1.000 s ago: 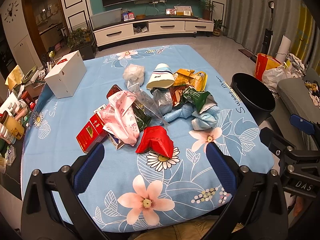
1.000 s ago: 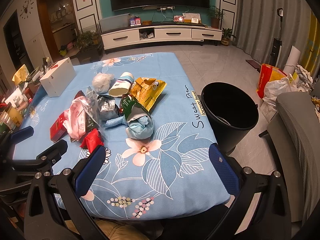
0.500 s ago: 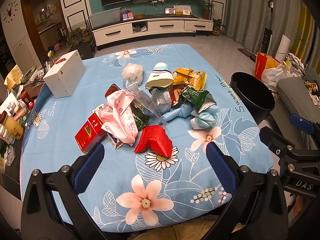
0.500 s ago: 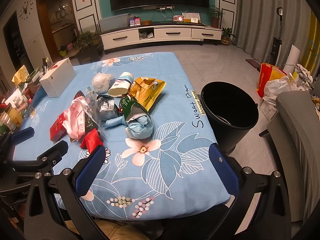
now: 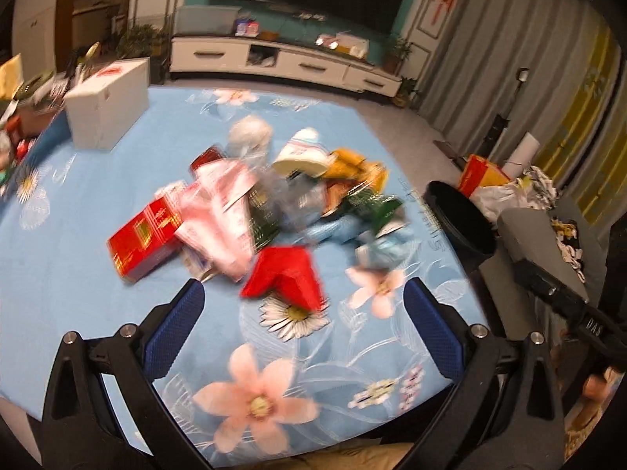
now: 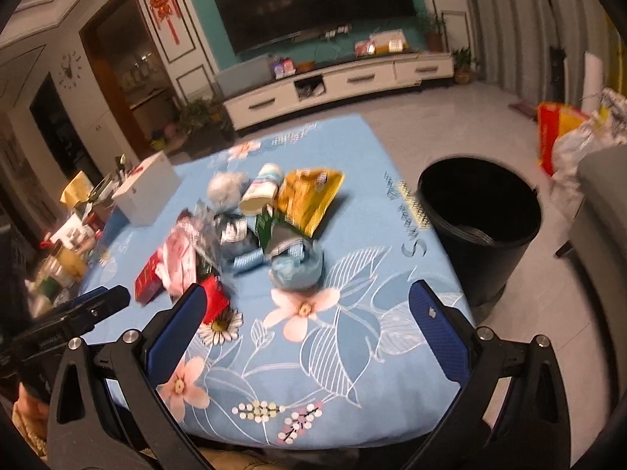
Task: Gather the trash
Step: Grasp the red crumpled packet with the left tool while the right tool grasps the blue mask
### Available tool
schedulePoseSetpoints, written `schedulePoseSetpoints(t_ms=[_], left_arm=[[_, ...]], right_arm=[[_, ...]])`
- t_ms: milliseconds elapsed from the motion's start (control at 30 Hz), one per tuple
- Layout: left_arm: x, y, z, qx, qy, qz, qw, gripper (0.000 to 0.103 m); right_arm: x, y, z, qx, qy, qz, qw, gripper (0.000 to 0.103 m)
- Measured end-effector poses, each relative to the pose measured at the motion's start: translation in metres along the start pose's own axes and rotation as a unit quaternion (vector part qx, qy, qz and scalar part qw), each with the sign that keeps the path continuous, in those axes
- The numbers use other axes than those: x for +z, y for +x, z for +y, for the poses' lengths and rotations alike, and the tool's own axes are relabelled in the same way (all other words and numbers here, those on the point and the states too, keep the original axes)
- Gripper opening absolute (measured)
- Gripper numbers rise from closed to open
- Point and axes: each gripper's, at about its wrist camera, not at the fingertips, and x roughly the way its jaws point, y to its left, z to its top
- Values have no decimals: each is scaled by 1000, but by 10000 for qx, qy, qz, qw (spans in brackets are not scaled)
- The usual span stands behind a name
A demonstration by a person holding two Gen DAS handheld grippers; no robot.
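Note:
A heap of trash lies mid-table on the blue floral cloth [image 5: 98, 203]: a red wrapper [image 5: 286, 276], a red box [image 5: 143, 237], a pink bag [image 5: 223, 211], a paper cup [image 5: 301, 152], a yellow snack bag [image 6: 309, 196] and a blue crumpled bag [image 6: 298, 268]. A black bin [image 6: 478, 227] stands on the floor off the table's right edge; it also shows in the left wrist view [image 5: 460, 215]. My left gripper [image 5: 301, 321] is open and empty, just short of the red wrapper. My right gripper [image 6: 305, 321] is open and empty over the table's near edge.
A white box [image 5: 107, 107] stands at the table's far left. Bottles and clutter [image 6: 66, 250] crowd the left edge. A grey chair [image 5: 529, 235] and bags [image 6: 564, 133] stand right of the bin. A TV cabinet [image 6: 337, 82] is at the back.
Both grippers have swung and tilted, blurring the views. The left one has closed in on the red wrapper; the right view has tipped upward. The trash has not moved.

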Motion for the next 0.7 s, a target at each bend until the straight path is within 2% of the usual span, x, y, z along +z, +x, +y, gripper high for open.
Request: schedulePoseSetpoints(t_ms=[200,333,433,500,533,633,667,700], left_arm=[[-29,41,27,90,-331,482,9982,100],[-22,60,14,50,-133,349,9993,99],[-12,77,3,-96,-84,324,9994,89],[-6,91,-6,-33,-3,361,9993,84],[-4,97,-8,-26,13,404,9992,78],[-1,117,-11,87,58,557,9984,67],[-1,122,-11,118,56,609,9981,59],[-1,127,-10,128,49,666,9977,57]], right_arm=[[-17,51,-15,324,323,549,9974,100],[-21,78,-18,660,526,699,9940,94],[-17,96,-20,831,655,738,9916,88],[-10,108,-18,899,618,708,9915,84],[-6,113,-16,889,577,699,9919,83],[1,134,-11,864,456,714,9927,73],[3,141,-10,866,435,743,9925,66],[3,145,-10,834,403,788,9926,53]])
